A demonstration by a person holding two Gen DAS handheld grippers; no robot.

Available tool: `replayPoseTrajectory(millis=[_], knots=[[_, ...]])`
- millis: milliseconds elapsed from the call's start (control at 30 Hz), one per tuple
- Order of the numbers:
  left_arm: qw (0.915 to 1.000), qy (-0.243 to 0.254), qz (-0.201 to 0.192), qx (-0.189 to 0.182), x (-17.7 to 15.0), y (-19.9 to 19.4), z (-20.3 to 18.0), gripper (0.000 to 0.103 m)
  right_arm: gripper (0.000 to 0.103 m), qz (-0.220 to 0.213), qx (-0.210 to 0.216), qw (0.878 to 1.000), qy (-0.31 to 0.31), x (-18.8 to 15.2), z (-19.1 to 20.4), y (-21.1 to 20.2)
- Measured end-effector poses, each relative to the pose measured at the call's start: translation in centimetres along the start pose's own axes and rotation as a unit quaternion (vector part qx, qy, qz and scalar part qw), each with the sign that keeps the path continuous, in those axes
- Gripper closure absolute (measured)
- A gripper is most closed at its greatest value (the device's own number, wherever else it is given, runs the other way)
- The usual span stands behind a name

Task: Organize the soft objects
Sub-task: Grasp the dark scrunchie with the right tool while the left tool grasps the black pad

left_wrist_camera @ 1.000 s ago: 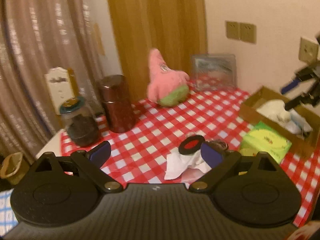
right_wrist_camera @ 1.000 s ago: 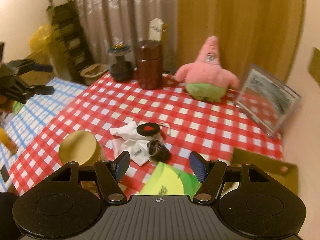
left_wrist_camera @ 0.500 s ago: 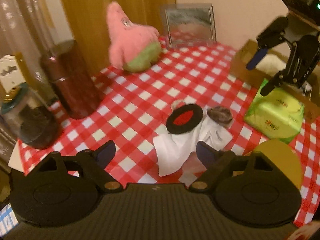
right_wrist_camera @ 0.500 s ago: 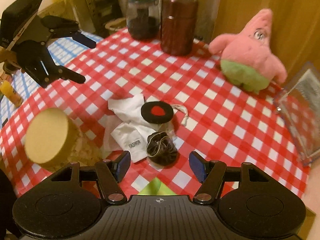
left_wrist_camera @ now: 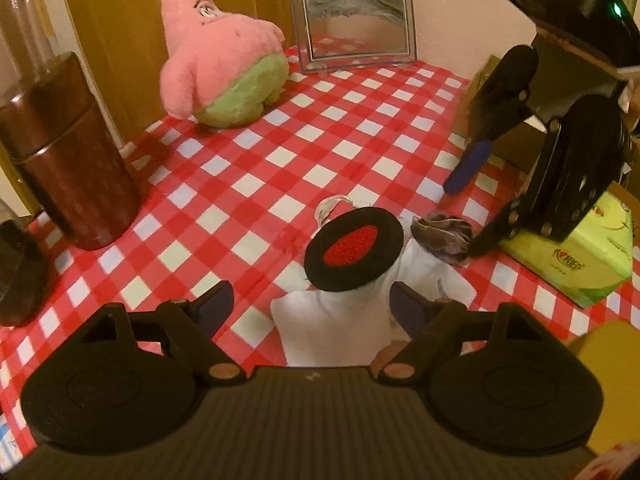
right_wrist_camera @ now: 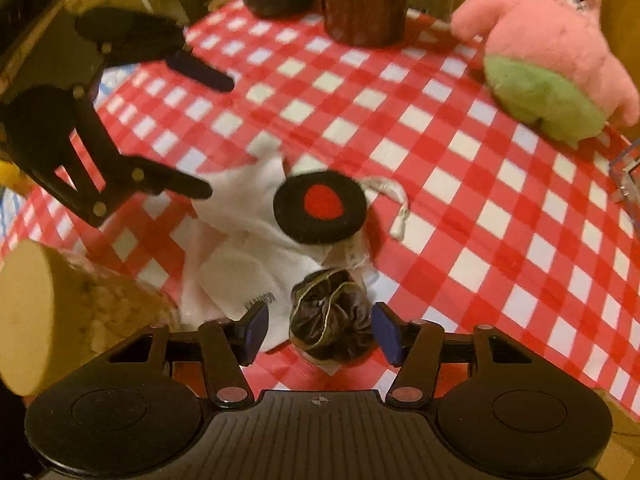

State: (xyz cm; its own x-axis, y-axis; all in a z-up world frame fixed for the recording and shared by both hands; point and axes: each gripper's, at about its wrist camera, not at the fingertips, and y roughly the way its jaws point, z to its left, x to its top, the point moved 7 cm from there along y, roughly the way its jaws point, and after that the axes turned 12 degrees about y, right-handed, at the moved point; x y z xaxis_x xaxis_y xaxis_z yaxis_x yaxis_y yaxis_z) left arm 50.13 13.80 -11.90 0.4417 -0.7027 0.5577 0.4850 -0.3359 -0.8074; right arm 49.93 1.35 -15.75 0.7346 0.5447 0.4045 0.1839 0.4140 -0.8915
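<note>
Dark, shiny fabric gathered into a scrunchie [right_wrist_camera: 331, 316] is lying at the near edge of a white cloth [right_wrist_camera: 244, 248] on the red-and-white checked tablecloth [right_wrist_camera: 460, 184], and it is sitting between the blue pads of the right gripper [right_wrist_camera: 320, 330]. Those jaws are closing around it, though a gap is showing on each side and the pads are not yet pressing. A black felt disc with a red centre [right_wrist_camera: 320, 207] is resting on the same cloth just beyond, with a white drawstring [right_wrist_camera: 394, 204] trailing off to the right.

Open checked cloth is stretching from this pile back to the pink star plush [left_wrist_camera: 224, 68], the clear picture frame [left_wrist_camera: 356, 24] and the brown canister [left_wrist_camera: 64, 152], so the middle of the table is giving free room. Closer in, space is tighter: a green tissue box [left_wrist_camera: 580, 256] is sitting just right of the scrunchie, and a tan round lid [right_wrist_camera: 28, 312] is crowding the left side in the right wrist view.

Left gripper [left_wrist_camera: 310, 304] is hovering above the near part of the white cloth, jaws standing wide apart with nothing clamped. Both grippers are pointing steeply downward, angled toward each other over the pile.
</note>
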Motion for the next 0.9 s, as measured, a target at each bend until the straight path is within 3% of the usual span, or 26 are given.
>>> replayPoseTrajectory(millis=[100,233,333,533,633,900], knots=[[1.0,0.0,0.005,-0.008,0.0,1.0,-0.1,0.02,0.054,0.013,-0.006,1.0,0.0,-0.2,-0.2,1.4],[0.9998,0.004,0.013,-0.018,-0.1,2.0,-0.4,0.02,0.079,0.011,-0.006,1.0,0.013,-0.1,-0.5,2.0],[0.9994,0.011,0.019,-0.025,-0.1,2.4,-0.7,0.02,0.084,0.006,-0.007,1.0,0.005,-0.3,-0.5,1.3],[0.9989,0.016,0.022,-0.038,0.7,3.5,-1.1,0.024,0.086,-0.034,0.01,0.999,0.04,-0.1,-1.5,-2.2],[0.9985,0.013,0.019,-0.049,1.5,4.2,-1.4,0.032,0.086,-0.049,0.028,0.997,0.06,-0.1,-2.0,-3.9],[0.9967,0.038,0.027,-0.066,3.2,6.2,-3.4,0.06,0.086,-0.068,0.014,0.995,0.069,-0.6,-3.0,-5.5]])
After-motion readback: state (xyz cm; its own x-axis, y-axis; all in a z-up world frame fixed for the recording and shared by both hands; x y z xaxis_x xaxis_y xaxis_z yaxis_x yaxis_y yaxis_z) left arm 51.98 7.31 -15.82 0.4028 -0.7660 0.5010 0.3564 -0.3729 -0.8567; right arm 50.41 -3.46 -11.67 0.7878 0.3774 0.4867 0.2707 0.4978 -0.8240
